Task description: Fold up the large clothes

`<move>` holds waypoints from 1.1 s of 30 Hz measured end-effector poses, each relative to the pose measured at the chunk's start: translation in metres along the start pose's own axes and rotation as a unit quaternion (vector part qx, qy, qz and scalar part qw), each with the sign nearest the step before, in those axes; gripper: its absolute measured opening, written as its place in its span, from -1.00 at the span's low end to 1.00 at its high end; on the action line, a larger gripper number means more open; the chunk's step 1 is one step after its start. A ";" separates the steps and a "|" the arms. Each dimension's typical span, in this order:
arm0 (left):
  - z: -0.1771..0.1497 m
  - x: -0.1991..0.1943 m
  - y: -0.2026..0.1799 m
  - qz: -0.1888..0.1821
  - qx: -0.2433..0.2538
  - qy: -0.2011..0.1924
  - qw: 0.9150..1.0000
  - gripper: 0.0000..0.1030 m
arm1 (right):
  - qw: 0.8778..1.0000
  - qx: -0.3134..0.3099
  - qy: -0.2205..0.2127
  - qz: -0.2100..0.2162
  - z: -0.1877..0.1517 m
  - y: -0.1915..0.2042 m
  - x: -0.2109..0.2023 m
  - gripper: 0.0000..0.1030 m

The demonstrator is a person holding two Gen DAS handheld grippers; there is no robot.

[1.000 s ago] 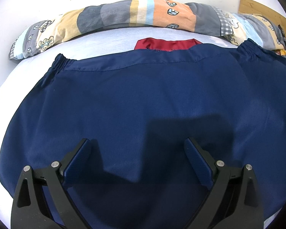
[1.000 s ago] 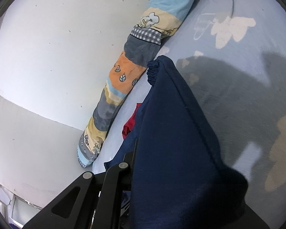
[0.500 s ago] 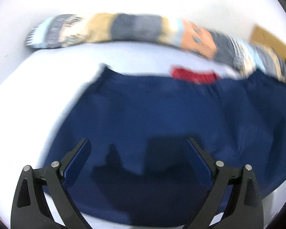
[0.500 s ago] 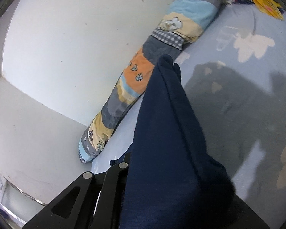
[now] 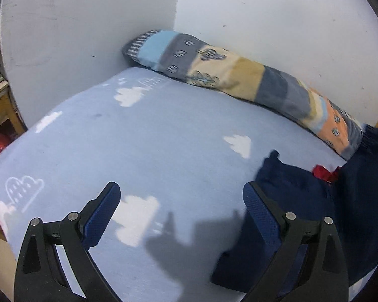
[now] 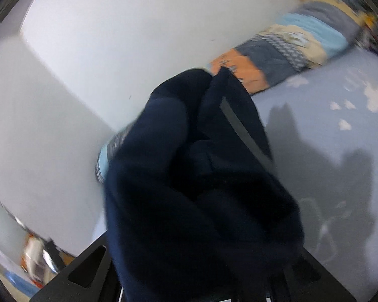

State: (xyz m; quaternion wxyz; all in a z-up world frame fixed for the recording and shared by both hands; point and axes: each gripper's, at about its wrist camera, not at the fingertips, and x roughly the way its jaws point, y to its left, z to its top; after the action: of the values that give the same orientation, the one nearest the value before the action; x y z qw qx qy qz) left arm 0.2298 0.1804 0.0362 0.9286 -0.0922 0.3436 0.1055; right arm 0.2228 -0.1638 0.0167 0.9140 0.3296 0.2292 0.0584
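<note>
Two tools: left tool [image 5: 181, 209] gapes empty over the bed [image 5: 163, 136]; right tool, mostly hidden, seems clamped on navy garment [image 6: 196, 188].

Evenly and brightly lit from overhead, with no glare on the plain white wall [image 5: 277, 12]. Dark, fairly sharp-edged gripper shadows thrown onto the pale blue cloud-printed bedsheet [image 5: 163, 138], in both views. Left-wrist view mostly crisp, only slightly soft along the long patchwork-patterned bolster cushion [image 5: 239, 80] above the bedsheet. Right-wrist view heavily smeared by motion: bolster streaked, clutter at lower left unreadable, dark navy fabric garment [image 6: 201, 188] close to the lens, underexposed and nearly featureless. Strong fisheye bending throughout, wall corner bowed, black vignette at every rim.
</note>
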 end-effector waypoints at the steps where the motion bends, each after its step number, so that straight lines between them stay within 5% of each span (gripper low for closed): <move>1: 0.001 -0.001 0.007 0.000 -0.004 -0.002 1.000 0.92 | 1.000 -0.022 0.005 -0.005 -0.009 0.019 0.009 -0.74; 7: 0.008 0.005 0.041 0.009 -0.041 0.005 0.999 0.92 | 0.977 -0.192 0.039 -0.087 -0.103 0.105 0.089 -0.74; 11: 0.009 0.006 0.045 -0.005 -0.046 0.009 0.999 0.92 | 0.963 -0.226 0.105 -0.105 -0.159 0.105 0.137 -0.74; 17: 0.011 0.007 0.047 -0.009 -0.044 0.013 0.999 0.92 | 0.952 -0.260 0.108 -0.120 -0.159 0.112 0.135 -0.58; 21: 0.011 0.005 0.050 -0.016 -0.049 0.013 0.999 0.92 | 0.922 -0.337 0.147 -0.122 -0.186 0.132 0.139 -0.07; 23: 0.011 0.005 0.051 -0.021 -0.053 0.014 0.998 0.92 | 0.909 -0.372 0.148 -0.116 -0.200 0.140 0.134 -0.01; 25: 0.012 0.005 0.051 -0.030 -0.058 0.015 0.998 0.92 | 0.903 -0.389 0.172 -0.062 -0.214 0.143 0.116 0.01; 27: 0.011 0.004 0.046 -0.045 -0.055 0.016 0.997 0.92 | 0.904 -0.376 0.205 -0.003 -0.215 0.137 0.097 -0.04; 30: 0.008 0.002 0.029 -0.081 -0.032 0.018 0.996 0.92 | 0.925 -0.301 0.217 0.083 -0.182 0.113 0.057 -0.19; 33: 0.002 0.002 -0.001 -0.138 0.013 0.031 0.990 0.92 | 0.958 -0.251 0.129 0.055 -0.119 0.077 0.012 -0.18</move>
State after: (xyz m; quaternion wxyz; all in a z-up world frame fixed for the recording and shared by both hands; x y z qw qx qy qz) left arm 0.2324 0.1804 0.0363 0.9242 -0.1296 0.3578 -0.0312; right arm 0.1822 -0.0322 -0.0204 0.9253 0.0912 0.3051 0.2061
